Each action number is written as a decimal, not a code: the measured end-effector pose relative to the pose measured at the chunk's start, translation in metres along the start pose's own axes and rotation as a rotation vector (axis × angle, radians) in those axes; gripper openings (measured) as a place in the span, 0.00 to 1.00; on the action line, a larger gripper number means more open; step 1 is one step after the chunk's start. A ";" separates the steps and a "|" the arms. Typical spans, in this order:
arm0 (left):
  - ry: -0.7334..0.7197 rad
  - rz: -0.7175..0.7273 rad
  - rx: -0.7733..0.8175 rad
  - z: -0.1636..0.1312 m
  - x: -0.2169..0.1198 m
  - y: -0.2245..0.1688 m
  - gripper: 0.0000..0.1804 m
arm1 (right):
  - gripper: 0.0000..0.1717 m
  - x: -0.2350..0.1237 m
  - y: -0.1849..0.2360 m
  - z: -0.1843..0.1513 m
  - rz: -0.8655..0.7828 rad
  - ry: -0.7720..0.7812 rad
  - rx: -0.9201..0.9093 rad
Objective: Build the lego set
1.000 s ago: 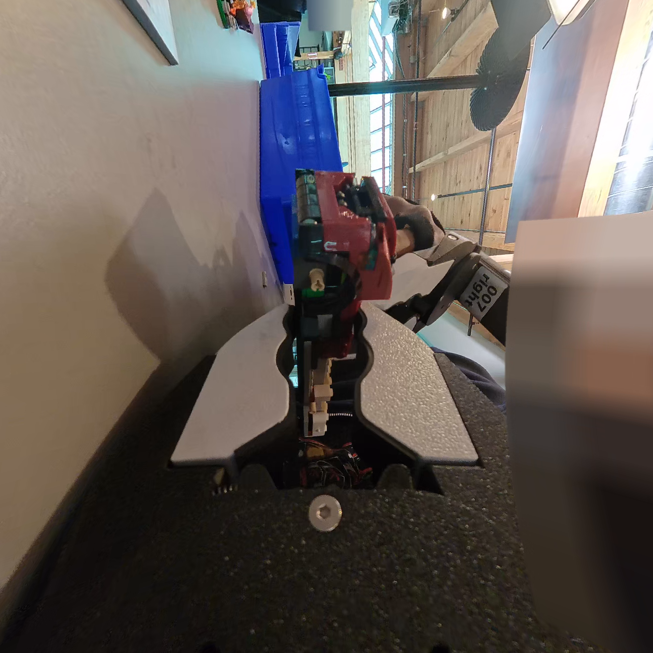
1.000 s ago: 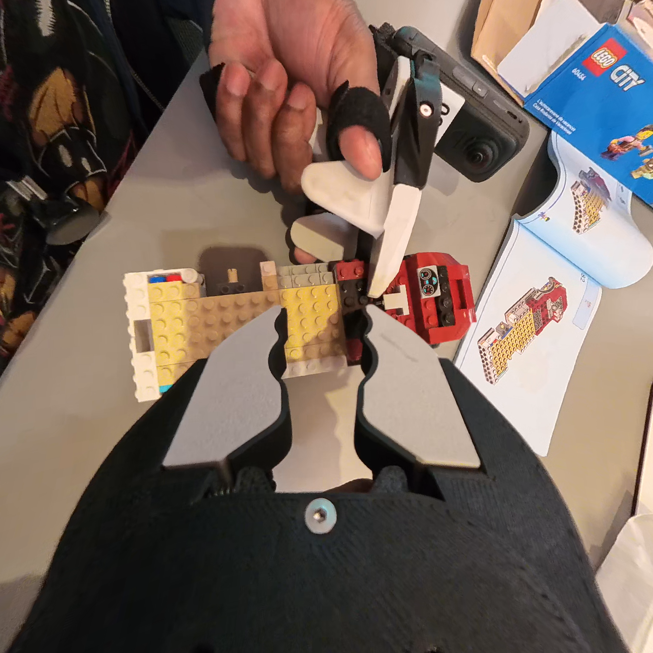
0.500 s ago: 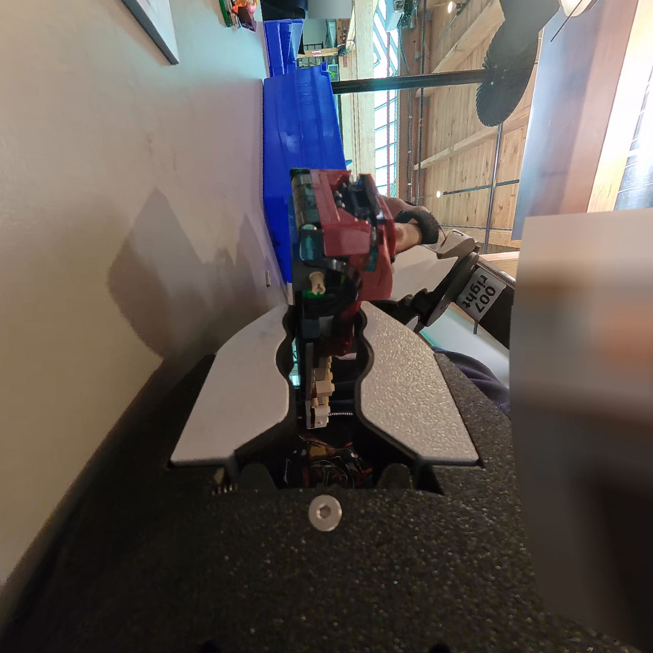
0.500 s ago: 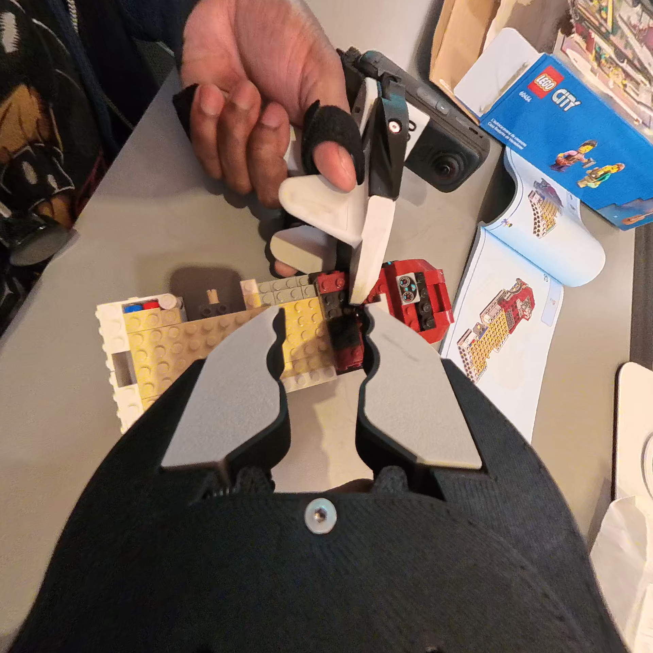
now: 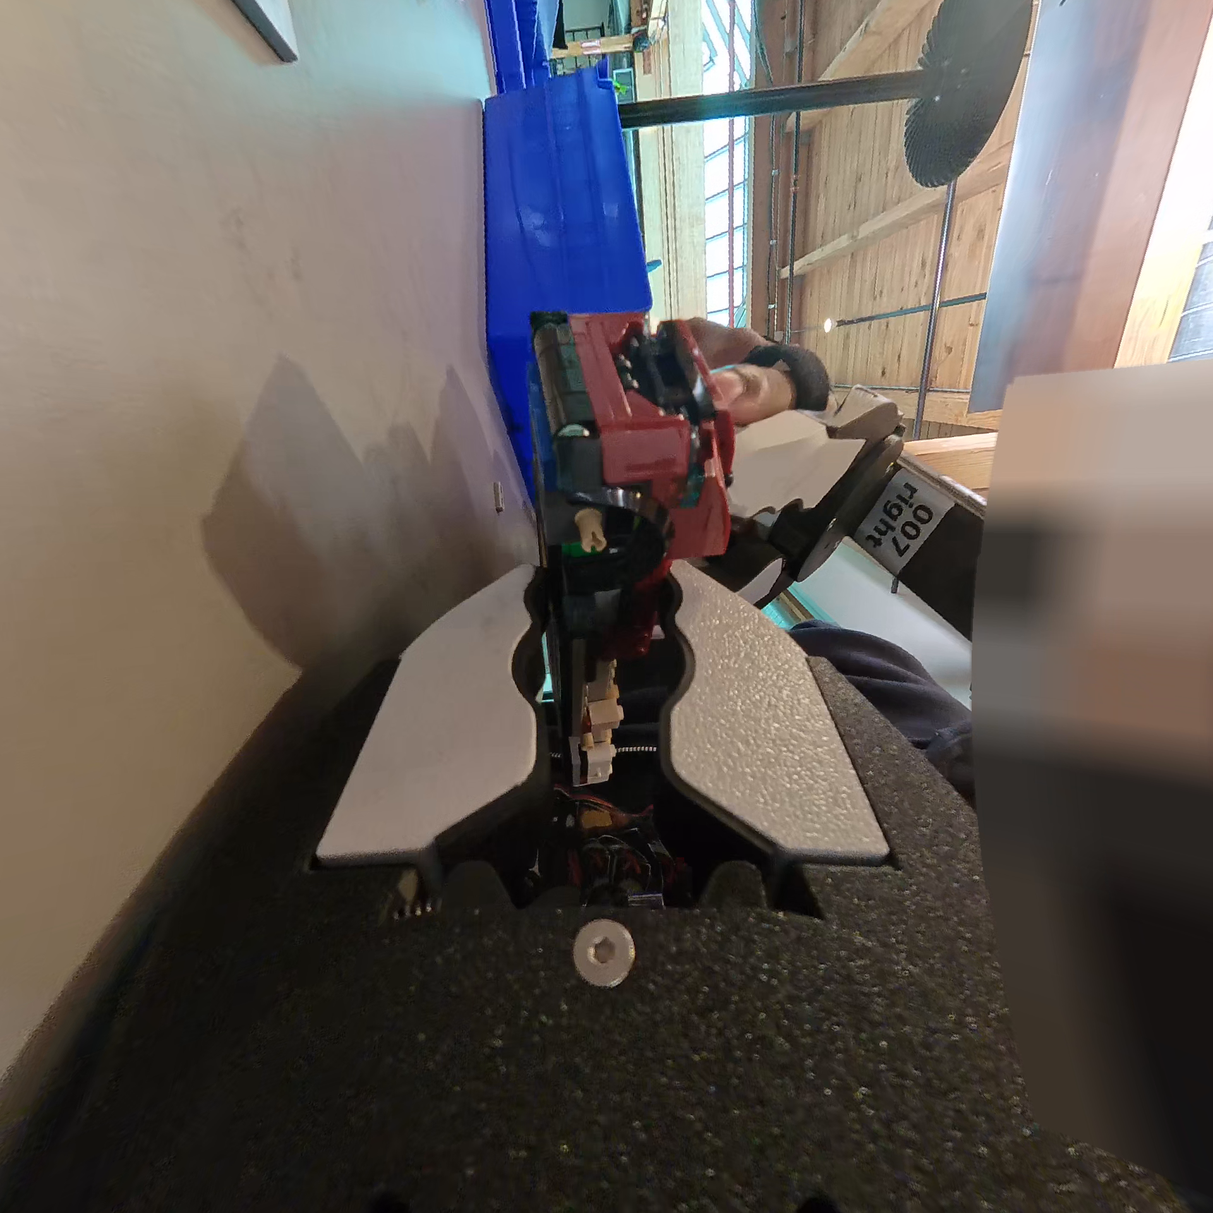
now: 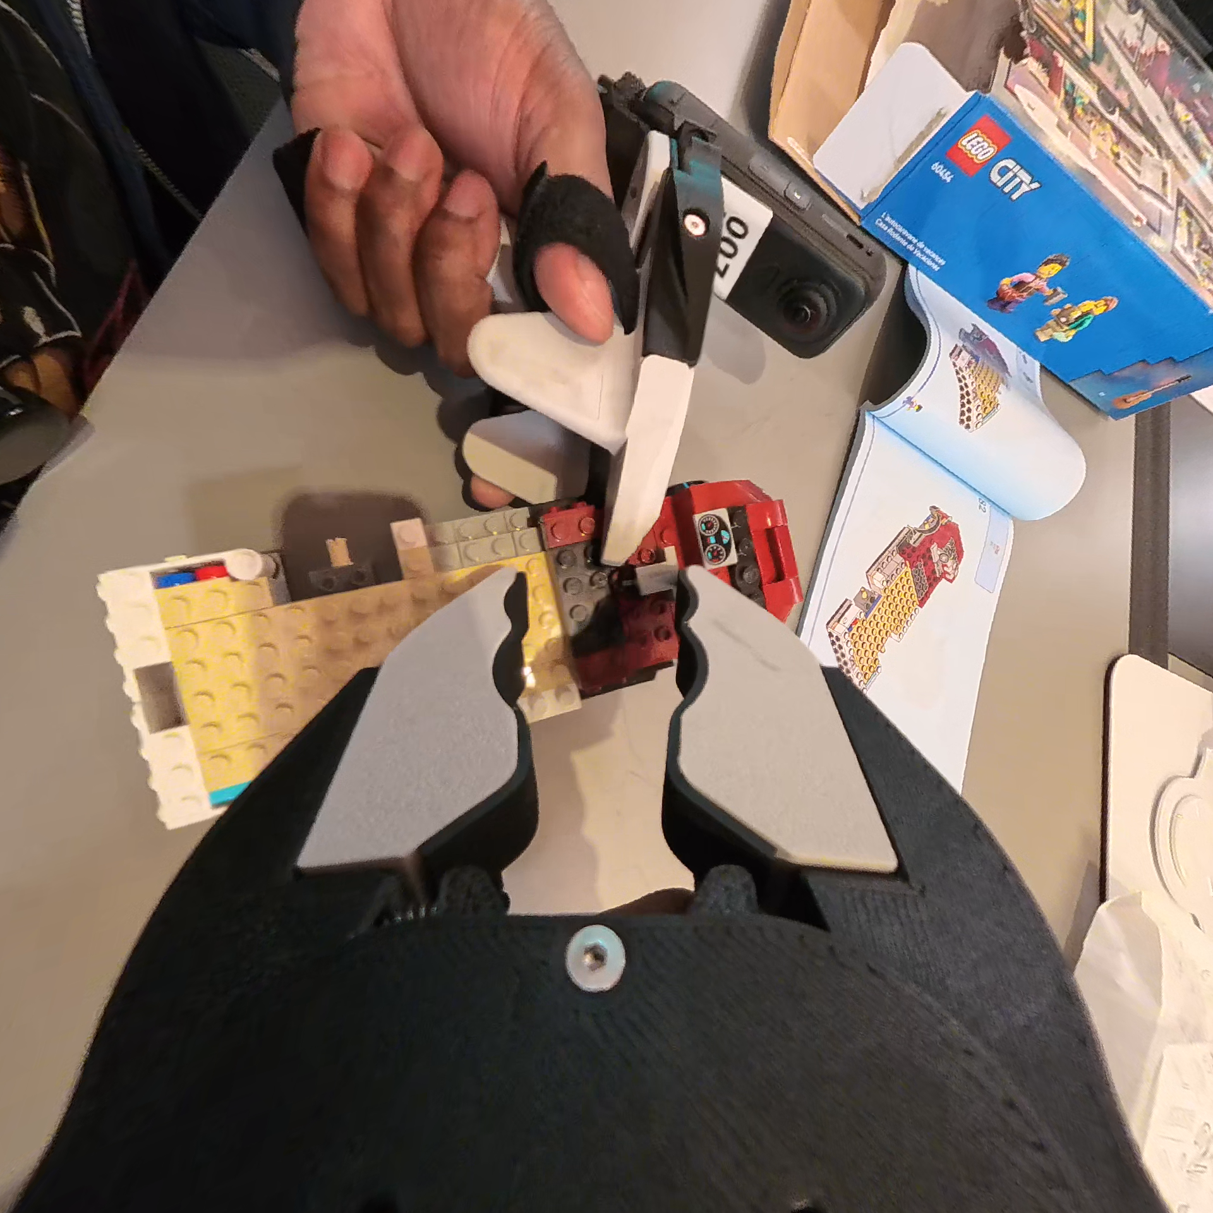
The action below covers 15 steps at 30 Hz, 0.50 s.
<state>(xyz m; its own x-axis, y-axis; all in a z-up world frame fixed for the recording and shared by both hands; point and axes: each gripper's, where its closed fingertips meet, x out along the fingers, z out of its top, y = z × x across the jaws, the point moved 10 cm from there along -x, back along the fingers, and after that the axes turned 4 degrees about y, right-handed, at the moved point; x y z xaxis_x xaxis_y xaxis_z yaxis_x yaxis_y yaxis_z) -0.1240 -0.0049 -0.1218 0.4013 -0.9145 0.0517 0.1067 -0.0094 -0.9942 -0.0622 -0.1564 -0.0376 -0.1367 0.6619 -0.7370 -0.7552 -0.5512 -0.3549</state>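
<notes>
Probably light, rigid yet snap-apart brick model [image 6: 341,656]: pinched at red cab by left hand-held gripper [image 5: 600,577]; right hand-held gripper [image 6: 602,577] agape just over it, gripping nothing

The bare grey table [image 6: 276,407] left of the brick model [image 6: 341,643] gives free room. On the right, the open booklet [image 6: 919,591] and the blue box [image 6: 1024,249] block the way. Above the model, the left gripper [image 6: 610,525] and the hand [image 6: 446,197] stand close.
</notes>
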 end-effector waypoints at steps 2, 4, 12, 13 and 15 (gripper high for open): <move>0.012 0.002 0.002 0.000 0.001 0.000 0.18 | 0.24 0.000 -0.001 0.000 0.012 0.000 0.005; 0.015 -0.003 0.001 0.000 0.001 0.000 0.18 | 0.23 -0.001 -0.003 0.000 0.023 -0.003 0.011; -0.016 -0.017 -0.031 0.001 -0.002 0.001 0.18 | 0.19 -0.006 -0.010 0.000 0.003 -0.025 0.018; -0.015 -0.016 -0.030 0.001 -0.002 0.001 0.18 | 0.18 -0.006 -0.011 0.000 -0.006 -0.020 0.011; -0.012 -0.016 -0.029 0.001 -0.002 0.001 0.18 | 0.18 -0.005 -0.011 0.000 -0.024 -0.005 -0.009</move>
<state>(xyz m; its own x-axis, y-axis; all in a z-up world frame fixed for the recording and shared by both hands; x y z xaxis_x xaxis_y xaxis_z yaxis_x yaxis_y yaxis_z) -0.1239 -0.0032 -0.1230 0.4103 -0.9093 0.0690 0.0867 -0.0364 -0.9956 -0.0532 -0.1535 -0.0300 -0.1212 0.6775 -0.7254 -0.7525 -0.5394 -0.3780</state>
